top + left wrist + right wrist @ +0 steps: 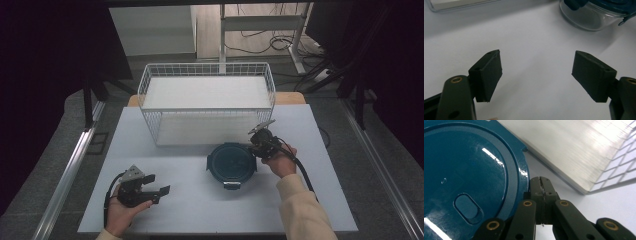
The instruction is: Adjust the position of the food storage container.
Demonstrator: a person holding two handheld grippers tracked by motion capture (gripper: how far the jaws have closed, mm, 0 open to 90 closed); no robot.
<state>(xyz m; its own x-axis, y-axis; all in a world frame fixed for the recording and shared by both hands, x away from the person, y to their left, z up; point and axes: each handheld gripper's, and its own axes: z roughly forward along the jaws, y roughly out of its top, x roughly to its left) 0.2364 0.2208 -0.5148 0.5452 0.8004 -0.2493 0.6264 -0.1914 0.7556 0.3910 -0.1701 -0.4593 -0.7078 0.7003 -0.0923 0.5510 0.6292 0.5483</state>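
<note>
A round container with a dark blue lid is seen standing on the white surface, just in front of the white wire basket and apart from it. The lid is on, and the clear bowl under it can be made out in the left gripper view.

The right claw is held at the container's right rim, pressed together; in the right gripper view its tips are seen right against the lid's edge, though whether a tab is pinched between them cannot be told.

The left claw is held spread with nothing in it, low over the bare surface, well apart from the container.

The work is judged to be at an early stage: the container has not yet been lifted or placed in the basket, which holds nothing, and the lid has not been taken off.
</note>
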